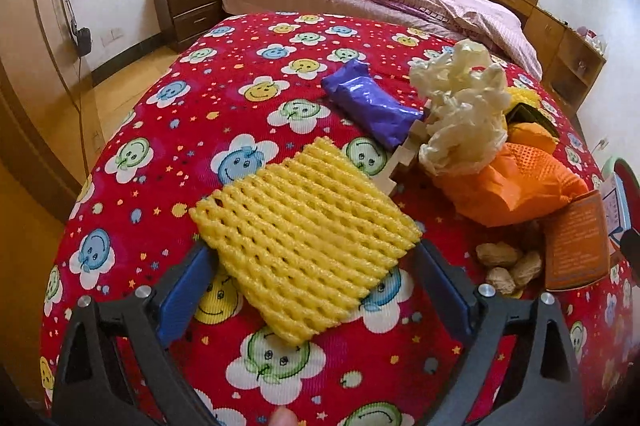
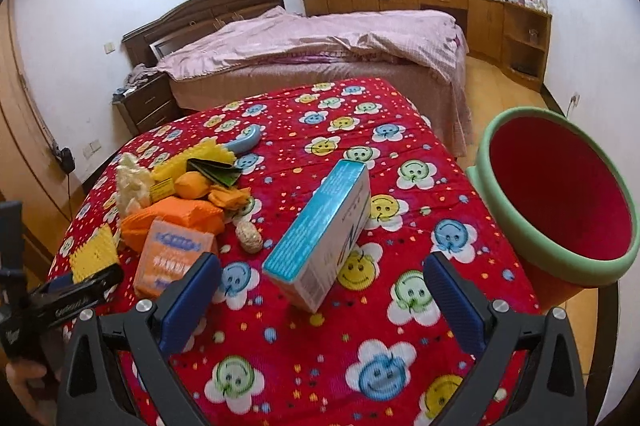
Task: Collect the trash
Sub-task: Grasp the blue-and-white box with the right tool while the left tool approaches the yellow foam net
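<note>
Trash lies scattered on a counter covered by a red cloth [image 1: 248, 130] printed with smiling flowers. Nearest the left gripper [image 1: 312, 274] is a yellow foam net sleeve [image 1: 304, 230], lying flat with its near end between the two blue pads [image 1: 182, 290]; the jaws stand wide apart and do not appear to clamp it. Just beyond it sits a purple wrapped packet [image 1: 370, 102], and to the right a pile: crumpled white plastic [image 1: 464, 110], orange paper [image 1: 508, 186], an orange packet [image 1: 576, 242] and a few peanut shells [image 1: 508, 266].

From the right wrist view, a teal and white carton [image 2: 320, 238] lies on the cloth, angled away, just ahead of the right gripper [image 2: 320, 302]. That gripper's jaws are also spread wide, holding nothing, with the carton's near end between and slightly beyond the pads. The same pile sits to the left of the carton, with the orange packet [image 2: 172, 258] closest and a light blue curved object [image 2: 250, 142] farther back. At the counter's right edge, beside the cloth, stands a round bin [image 2: 560, 258] with a green rim and red inside, tilted toward the camera.

Behind the counter is a bed [image 2: 312, 46] with a pink quilt, a dark wooden headboard, a nightstand, low wooden cabinets and a curtained window.
</note>
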